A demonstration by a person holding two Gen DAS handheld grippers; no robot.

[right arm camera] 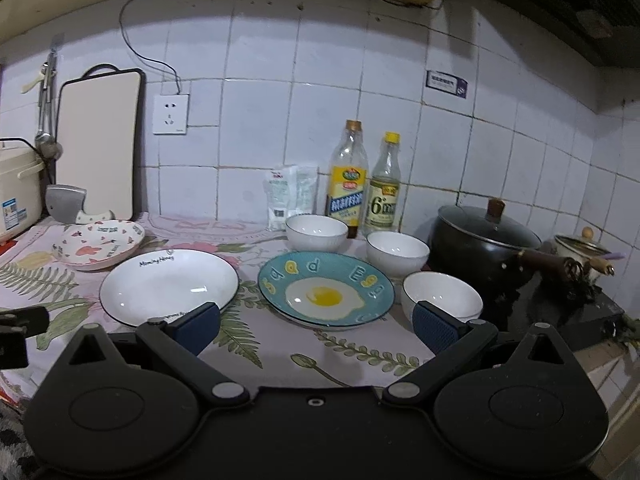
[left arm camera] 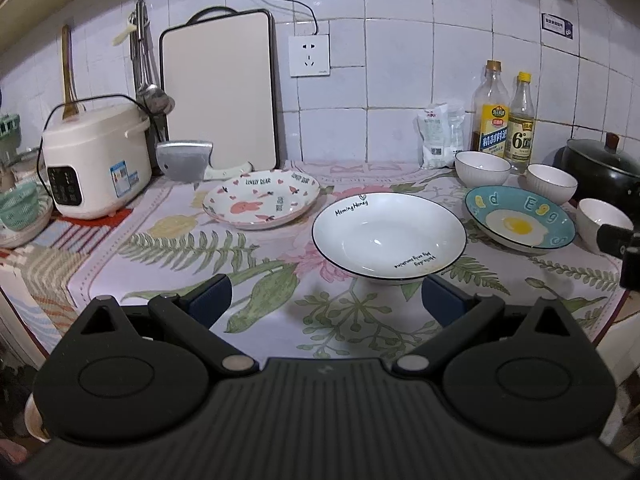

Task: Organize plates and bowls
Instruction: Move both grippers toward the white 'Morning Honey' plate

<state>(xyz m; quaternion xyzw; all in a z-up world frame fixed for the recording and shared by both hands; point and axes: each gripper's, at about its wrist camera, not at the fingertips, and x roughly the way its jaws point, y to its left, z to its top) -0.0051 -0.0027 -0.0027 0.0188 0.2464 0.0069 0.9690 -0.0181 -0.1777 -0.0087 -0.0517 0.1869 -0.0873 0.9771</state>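
Three plates lie on the flowered counter cloth: a pink-patterned plate [left arm camera: 262, 200] [right arm camera: 100, 244] at the left, a white black-rimmed plate [left arm camera: 388, 236] [right arm camera: 168, 286] in the middle, and a blue fried-egg plate [left arm camera: 520, 218] [right arm camera: 326, 288] at the right. Three white bowls [left arm camera: 482, 168] [left arm camera: 551, 182] [left arm camera: 600, 220] stand behind and right of the blue plate, also in the right wrist view [right arm camera: 316, 232] [right arm camera: 397, 252] [right arm camera: 442, 296]. My left gripper [left arm camera: 326, 298] is open and empty before the white plate. My right gripper [right arm camera: 316, 322] is open and empty before the blue plate.
A rice cooker [left arm camera: 96, 160], a cleaver [left arm camera: 192, 162] and a cutting board [left arm camera: 220, 88] stand at the back left. Two bottles [right arm camera: 348, 178] [right arm camera: 383, 186] and a white bag [right arm camera: 290, 196] line the wall. A black pot [right arm camera: 486, 242] sits on the stove at the right.
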